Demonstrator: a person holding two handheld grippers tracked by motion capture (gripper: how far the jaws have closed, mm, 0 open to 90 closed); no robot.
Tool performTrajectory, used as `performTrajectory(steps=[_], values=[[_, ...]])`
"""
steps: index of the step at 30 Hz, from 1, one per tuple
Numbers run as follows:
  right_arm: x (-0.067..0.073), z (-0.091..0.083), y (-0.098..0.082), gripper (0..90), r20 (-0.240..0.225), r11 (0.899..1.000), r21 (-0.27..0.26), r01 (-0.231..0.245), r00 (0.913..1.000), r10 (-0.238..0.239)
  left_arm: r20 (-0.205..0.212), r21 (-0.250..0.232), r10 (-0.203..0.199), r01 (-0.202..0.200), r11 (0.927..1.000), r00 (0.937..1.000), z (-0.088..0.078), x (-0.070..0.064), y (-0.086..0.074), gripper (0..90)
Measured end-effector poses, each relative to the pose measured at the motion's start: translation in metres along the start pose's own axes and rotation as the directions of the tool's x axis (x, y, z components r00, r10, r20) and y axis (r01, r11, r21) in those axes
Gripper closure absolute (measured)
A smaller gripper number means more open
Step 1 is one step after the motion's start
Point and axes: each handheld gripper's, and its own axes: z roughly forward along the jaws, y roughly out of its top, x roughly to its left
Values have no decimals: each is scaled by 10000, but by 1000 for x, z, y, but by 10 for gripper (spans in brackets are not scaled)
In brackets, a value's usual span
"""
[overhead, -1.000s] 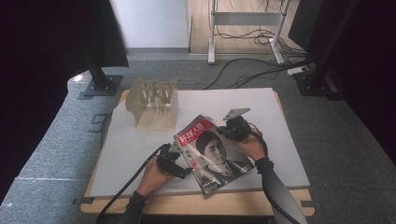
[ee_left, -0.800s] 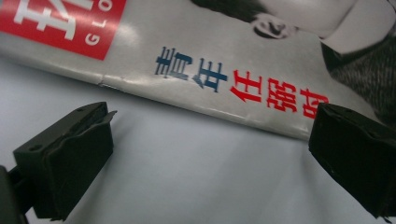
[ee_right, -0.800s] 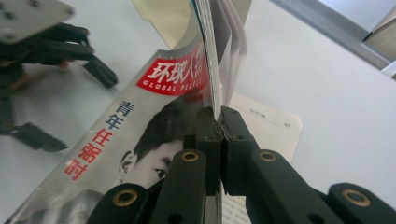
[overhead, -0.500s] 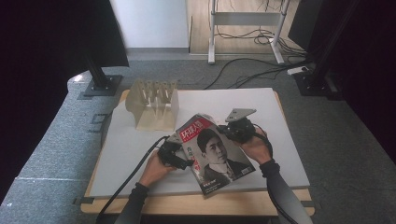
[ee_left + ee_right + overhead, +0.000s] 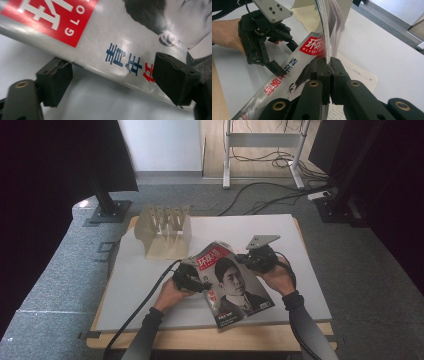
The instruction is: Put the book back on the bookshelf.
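Note:
A magazine (image 5: 235, 285) with a red title and a portrait on its cover lies near the table's front edge, tilted. My right gripper (image 5: 329, 67) is shut on the edge of its cover (image 5: 294, 75) and several pages, holding them raised off the lower pages. My left gripper (image 5: 115, 80) straddles the spine edge (image 5: 100, 65), and its jaws have just been closing. They still stand apart, one pad (image 5: 56, 80) below the spine and the other (image 5: 175, 77) over the cover. In the high view, the left gripper (image 5: 196, 281) sits at the magazine's left side and the right gripper (image 5: 245, 260) at its upper right.
A pale wooden slotted rack (image 5: 165, 232) stands at the back left of the white table (image 5: 300, 245), just behind the magazine. A cable (image 5: 145, 305) trails from the left gripper over the front edge. Stands and cables crowd the floor behind.
The left gripper has slid right onto the magazine's spine edge. The right hand has lifted the cover side a little.

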Motion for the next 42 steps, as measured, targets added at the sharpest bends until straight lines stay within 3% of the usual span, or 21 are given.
performTrajectory(steps=[2, 7, 10, 12, 16, 20, 24, 26, 30, 32, 33, 42], values=[[-1, -2, 0, 861, -35, 10000, -6, -49, 10000, 49, -47, -210, -99, 98, 9997, 9999, -4, -1, 2, 258], [-3, -4, 1, 862, -39, 9998, -149, -90, 10000, 90, 155, -55, -208, 209, 9998, 9997, -7, -1, 6, 356], [-3, -5, 2, 863, -181, 9998, -191, -103, 9998, 99, 903, 847, -517, 441, 9954, 9946, 1, 1, 5, 348], [-2, -5, 2, 863, -282, 9997, -210, -109, 9995, 103, 945, 840, -587, 508, 9952, 9938, 4, 1, 4, 333], [-1, -4, 3, 863, -253, 9998, -203, -88, 9996, 82, 819, 520, -613, 572, 9970, 9948, 5, 1, 5, 343], [-3, -7, 4, 863, -261, 9996, -266, -99, 9996, 92, 925, 52, -818, 817, 9966, 9924, 0, 4, 9, 418], [-5, -9, 7, 863, -210, 9990, -422, -127, 9997, 118, 901, -237, -777, 801, 9965, 9929, -8, 3, 15, 466], [-6, -11, 9, 863, -219, 9986, -518, -134, 9997, 123, 1171, -154, -851, 875, 9960, 9895, -4, 3, 16, 417], [-4, -13, 13, 863, -257, 9981, -604, -86, 9996, 71, 627, -86, -557, 564, 9984, 9965, 8, 1, 16, 303], [-3, -14, 14, 864, -273, 9979, -651, -70, 9996, 52, 514, -165, -681, 690, 9975, 9964, 10, 2, 17, 302], [-3, -15, 15, 864, -300, 9978, -665, -59, 9995, 40, 745, -327, -978, 1005, 9944, 9924, 12, 8, 17, 308], [-8, -15, 13, 863, -254, 9978, -627, -194, 9995, 179, 1173, -666, -1281, 1365, 9884, 9848, -3, 10, 25, 557]])
